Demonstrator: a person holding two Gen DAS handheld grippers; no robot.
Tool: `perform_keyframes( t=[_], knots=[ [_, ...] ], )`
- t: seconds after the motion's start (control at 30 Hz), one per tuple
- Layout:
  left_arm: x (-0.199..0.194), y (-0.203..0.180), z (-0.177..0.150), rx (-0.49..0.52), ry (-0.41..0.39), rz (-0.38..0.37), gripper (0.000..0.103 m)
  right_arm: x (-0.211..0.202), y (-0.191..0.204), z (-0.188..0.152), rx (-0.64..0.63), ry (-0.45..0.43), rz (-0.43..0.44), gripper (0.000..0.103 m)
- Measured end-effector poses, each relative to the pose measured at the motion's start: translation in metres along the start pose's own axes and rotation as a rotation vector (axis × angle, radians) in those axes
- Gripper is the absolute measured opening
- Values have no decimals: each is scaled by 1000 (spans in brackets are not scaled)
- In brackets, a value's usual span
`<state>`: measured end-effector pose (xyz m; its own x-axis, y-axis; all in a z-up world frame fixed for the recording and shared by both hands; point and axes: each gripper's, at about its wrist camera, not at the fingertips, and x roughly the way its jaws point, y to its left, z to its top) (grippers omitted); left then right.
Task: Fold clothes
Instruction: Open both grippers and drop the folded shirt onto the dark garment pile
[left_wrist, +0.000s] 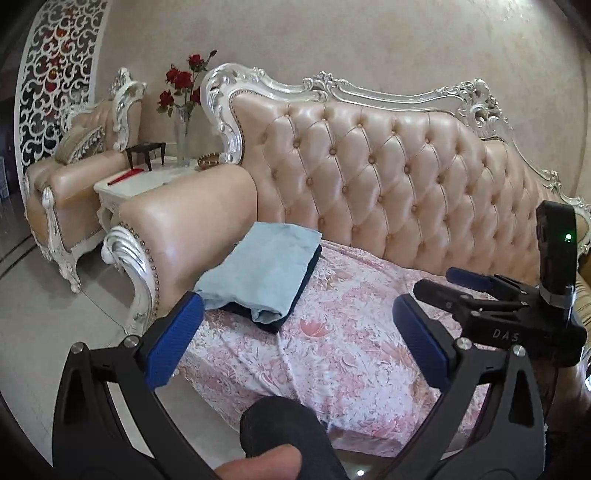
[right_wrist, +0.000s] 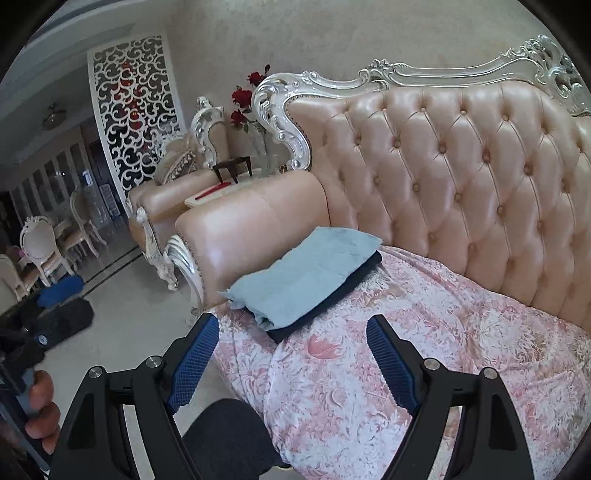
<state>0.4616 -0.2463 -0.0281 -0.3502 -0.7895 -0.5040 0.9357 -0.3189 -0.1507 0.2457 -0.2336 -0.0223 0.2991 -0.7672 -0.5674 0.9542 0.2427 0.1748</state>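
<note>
A folded light blue garment (left_wrist: 264, 267) lies on top of a folded dark navy garment (left_wrist: 291, 299), stacked at the left end of the sofa seat next to the armrest (left_wrist: 192, 236). The stack also shows in the right wrist view: light blue (right_wrist: 306, 273), navy (right_wrist: 332, 299). My left gripper (left_wrist: 295, 332) is open and empty, held in front of and below the stack. My right gripper (right_wrist: 291, 354) is open and empty, also short of the stack. The right gripper also shows at the right of the left wrist view (left_wrist: 436, 286).
The sofa seat is covered by a pink floral sheet (left_wrist: 351, 350). The tufted backrest (left_wrist: 388, 173) rises behind. A white side table (left_wrist: 147, 181) with a vase of red roses (left_wrist: 183, 92) and an armchair (left_wrist: 74, 177) stand to the left. A dark-clothed knee (left_wrist: 280, 424) is below.
</note>
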Motion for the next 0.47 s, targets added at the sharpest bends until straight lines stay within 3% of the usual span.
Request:
perform_keyframes(
  t=[0.23,0.47],
  knots=[
    [11,-8,-3,7,37,30,102,3,-2,-5,1,11,22,83],
    [12,-8,-2,14,21,60,102,7,1,-9,-7,25,37,83]
  ],
)
